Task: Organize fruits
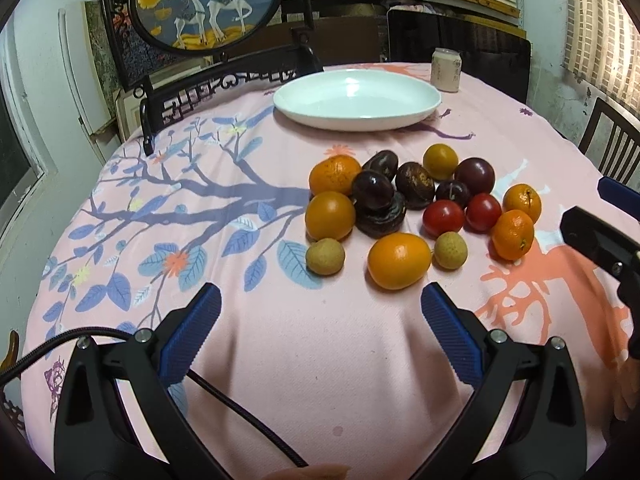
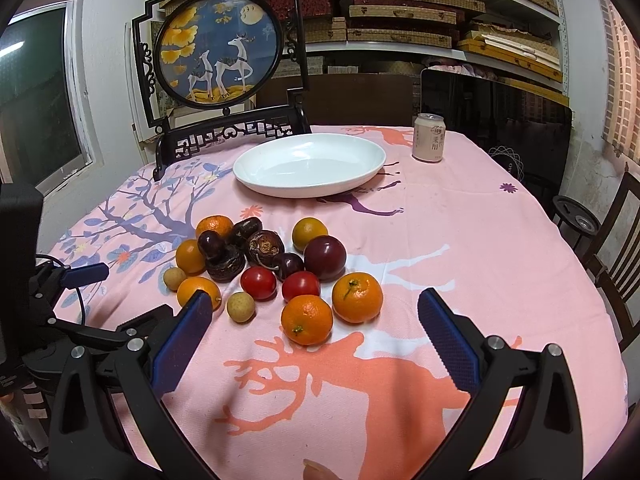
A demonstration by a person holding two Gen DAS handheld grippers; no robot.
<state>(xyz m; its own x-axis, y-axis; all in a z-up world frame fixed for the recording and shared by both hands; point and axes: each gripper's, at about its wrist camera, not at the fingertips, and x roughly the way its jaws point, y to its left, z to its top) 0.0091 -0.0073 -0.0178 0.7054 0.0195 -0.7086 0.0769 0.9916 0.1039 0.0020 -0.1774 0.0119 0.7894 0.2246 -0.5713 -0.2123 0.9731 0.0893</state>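
A heap of fruit lies mid-table: several oranges (image 1: 399,260) (image 2: 307,319), dark plums (image 1: 475,176) (image 2: 324,258), two red tomatoes (image 1: 443,218) (image 2: 258,283), two small tan longans (image 1: 325,256) (image 2: 241,307) and dark brown chestnut-like pieces (image 1: 414,185) (image 2: 265,248). An empty white plate (image 1: 357,100) (image 2: 310,164) sits behind it. My left gripper (image 1: 320,304) is open and empty just in front of the heap. My right gripper (image 2: 314,312) is open and empty, its fingers either side of the nearest oranges; it also shows in the left wrist view (image 1: 596,236).
A drink can (image 1: 445,69) (image 2: 429,137) stands right of the plate. A framed deer screen on a dark stand (image 1: 208,4) (image 2: 218,52) is at the back left. Chairs (image 2: 616,256) stand at the right. A pink tablecloth (image 1: 320,380) covers the table.
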